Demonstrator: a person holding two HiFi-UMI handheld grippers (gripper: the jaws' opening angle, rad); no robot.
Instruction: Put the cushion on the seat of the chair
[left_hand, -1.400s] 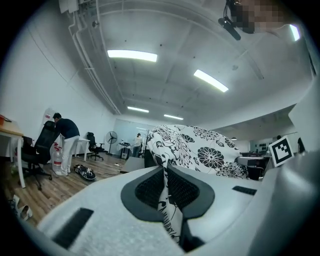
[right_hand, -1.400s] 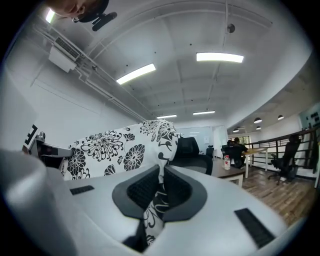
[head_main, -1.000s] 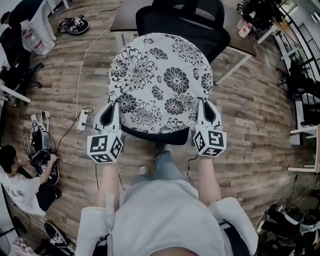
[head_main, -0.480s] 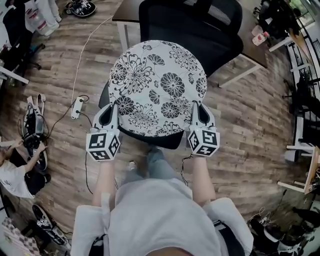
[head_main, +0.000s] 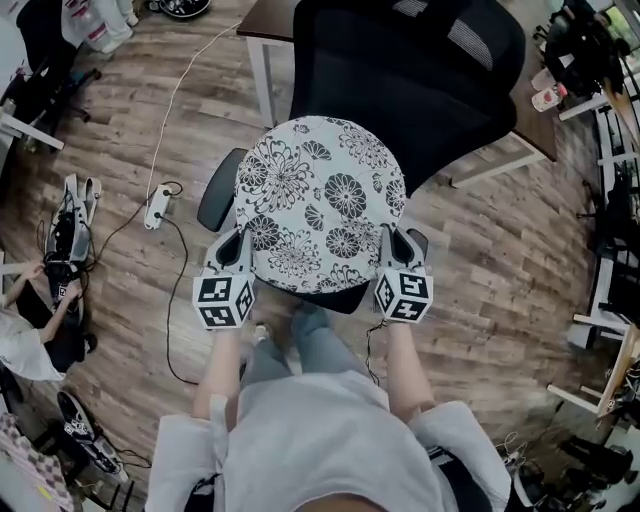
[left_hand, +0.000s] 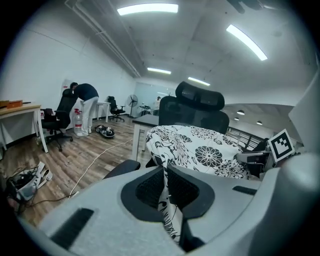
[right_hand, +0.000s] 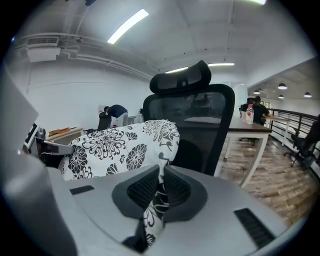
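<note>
A wood-plank floor (head_main: 500, 260) is seen from above. A dark desk (head_main: 268, 18) on white legs is set at the far side. On the left, a white cable (head_main: 185, 85) is run across the floor toward a power strip (head_main: 157, 208). At the left edge, a person in a white top (head_main: 15, 345) is seated low beside a bundle of equipment (head_main: 65, 235). A bottle (head_main: 546, 97) is placed far right. In the left gripper view, long ceiling lights (left_hand: 147, 8) are lit, and another person (left_hand: 86, 97) is bent over by the far wall.

Overhead plus two low (sharing cushion (head_main: 320, 205)).
</note>
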